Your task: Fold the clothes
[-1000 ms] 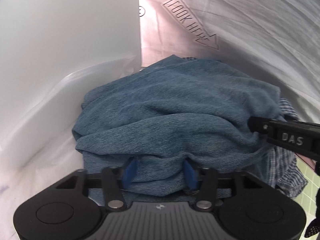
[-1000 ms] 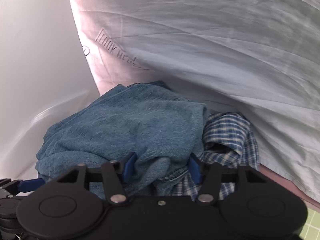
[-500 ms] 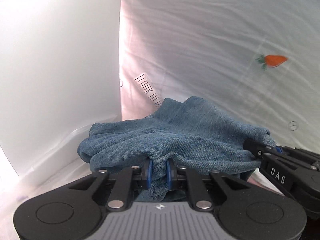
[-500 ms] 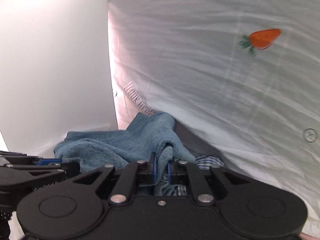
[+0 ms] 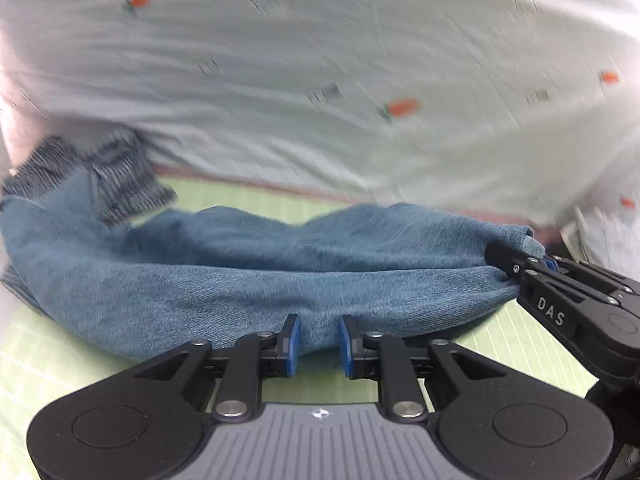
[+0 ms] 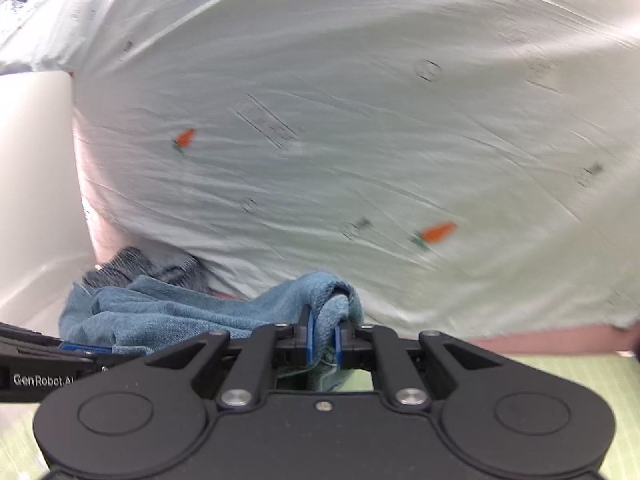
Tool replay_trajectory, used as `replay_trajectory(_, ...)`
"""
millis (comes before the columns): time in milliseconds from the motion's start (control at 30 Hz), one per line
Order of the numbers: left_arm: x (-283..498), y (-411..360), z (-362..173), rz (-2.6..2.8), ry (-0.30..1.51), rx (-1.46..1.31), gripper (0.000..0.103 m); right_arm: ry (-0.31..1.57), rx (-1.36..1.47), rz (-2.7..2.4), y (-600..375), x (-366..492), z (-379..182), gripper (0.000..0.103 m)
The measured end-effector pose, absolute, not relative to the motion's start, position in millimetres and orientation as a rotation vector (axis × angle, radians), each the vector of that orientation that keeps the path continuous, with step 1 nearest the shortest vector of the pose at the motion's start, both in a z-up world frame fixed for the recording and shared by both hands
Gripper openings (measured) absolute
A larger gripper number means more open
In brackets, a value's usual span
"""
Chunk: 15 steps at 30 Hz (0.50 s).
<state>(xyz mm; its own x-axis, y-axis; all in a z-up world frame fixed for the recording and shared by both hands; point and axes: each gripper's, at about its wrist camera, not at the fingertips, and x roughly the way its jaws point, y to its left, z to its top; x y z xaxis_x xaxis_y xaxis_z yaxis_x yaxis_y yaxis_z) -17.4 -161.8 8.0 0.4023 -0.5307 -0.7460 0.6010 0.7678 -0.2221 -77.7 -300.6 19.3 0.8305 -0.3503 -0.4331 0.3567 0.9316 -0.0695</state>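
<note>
A blue denim garment [image 5: 256, 272] hangs stretched between both grippers above a green gridded mat [image 5: 532, 344]. My left gripper [image 5: 318, 340] is shut on the garment's near edge, the cloth bunched between its blue pads. My right gripper [image 6: 322, 338] is shut on another bunch of the same denim [image 6: 192, 316]; it also shows in the left wrist view [image 5: 548, 276] at the garment's right end. A blue-and-white checked garment [image 5: 116, 176] lies at the denim's far left end.
A white sheet printed with small orange carrots [image 6: 360, 120] fills the background behind the mat. A white wall or board [image 6: 32, 184] stands at the left. The left gripper's body [image 6: 36, 364] shows at the lower left of the right wrist view.
Both grippers closed on the denim, then pulled it out of the pile by the white board and spread it sideways over the green mat. The checked garment now lies exposed at the left.
</note>
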Motion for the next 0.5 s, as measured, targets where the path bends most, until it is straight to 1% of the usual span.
replay_trajectory(67,-37.9,-178.0,-2.2,-0.704,1.0,0.124,0.025,0.617,0.015,-0.445,-327.7,-110.6,-14.5,0.013)
replay_trajectory(133,-53.8,-179.7,-7.5,-0.683,1.029,0.129,0.031,0.752,0.059,-0.484,-351.3,-140.8,-48.2,0.016)
replay_trajectory(167,-60.9,-178.3,-8.9,-0.664,1.039,0.128,0.04,0.811,0.089,-0.499,-362.5,-156.0,-64.2,0.018)
replay_trajectory(200,-65.9,-171.5,-7.6,-0.628,1.038,0.12,0.045,0.843,0.113,-0.509,-370.5,-169.8,-74.1,0.025)
replay_trajectory(267,-66.9,-164.5,-7.1,-0.559,1.038,0.104,0.049,0.846,0.146,-0.517,-379.2,-193.7,-78.8,0.033)
replay_trajectory(433,-51.4,-149.8,-4.1,-0.415,1.043,0.076,0.049,0.805,0.216,-0.539,-401.2,-226.8,-79.2,0.036)
replay_trajectory(500,-45.4,-147.0,-2.2,-0.37,1.031,0.089,0.053,0.794,0.249,-0.554,-411.7,-229.1,-81.2,0.037)
